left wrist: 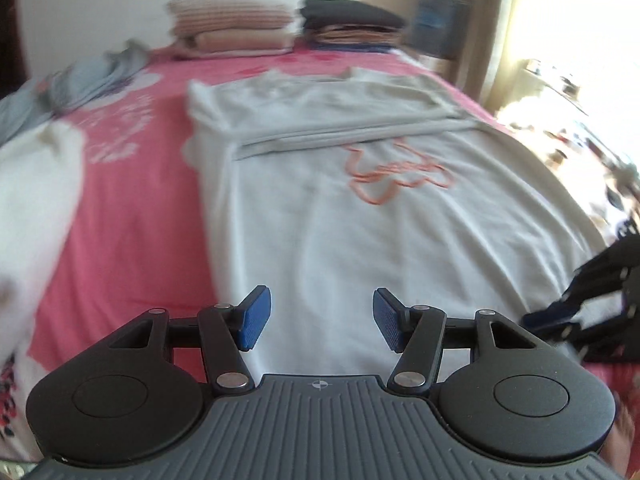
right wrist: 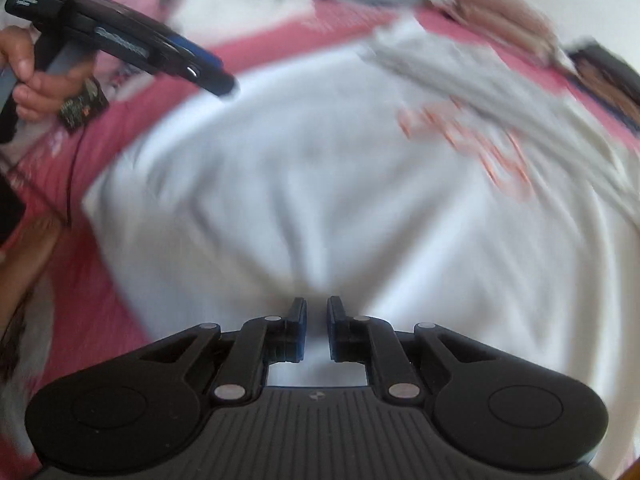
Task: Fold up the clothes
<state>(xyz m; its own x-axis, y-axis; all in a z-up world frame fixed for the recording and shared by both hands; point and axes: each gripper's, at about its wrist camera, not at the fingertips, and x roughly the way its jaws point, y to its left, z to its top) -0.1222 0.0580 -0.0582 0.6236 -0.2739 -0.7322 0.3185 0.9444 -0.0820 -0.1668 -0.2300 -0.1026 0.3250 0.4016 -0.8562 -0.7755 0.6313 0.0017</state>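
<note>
A white shirt (left wrist: 320, 220) with an orange outline print (left wrist: 396, 176) lies spread on the pink bedsheet (left wrist: 132, 200), its upper part folded across in a grey band (left wrist: 360, 132). My left gripper (left wrist: 322, 318) hovers open over the shirt's near edge, nothing between its blue pads. My right gripper (right wrist: 317, 320) has its jaws nearly together on a pinch of the white shirt (right wrist: 320, 180), with creases running into the fingertips. In the right wrist view a hand holds the left gripper (right wrist: 216, 84) at upper left. The right gripper (left wrist: 592, 308) shows at the left view's right edge.
Two stacks of folded clothes, one striped beige (left wrist: 232, 28) and one dark (left wrist: 352, 20), sit at the bed's far end. Loose grey-blue garments (left wrist: 80, 80) and a white one (left wrist: 32, 184) lie on the left. A bright window (left wrist: 560, 40) is at right.
</note>
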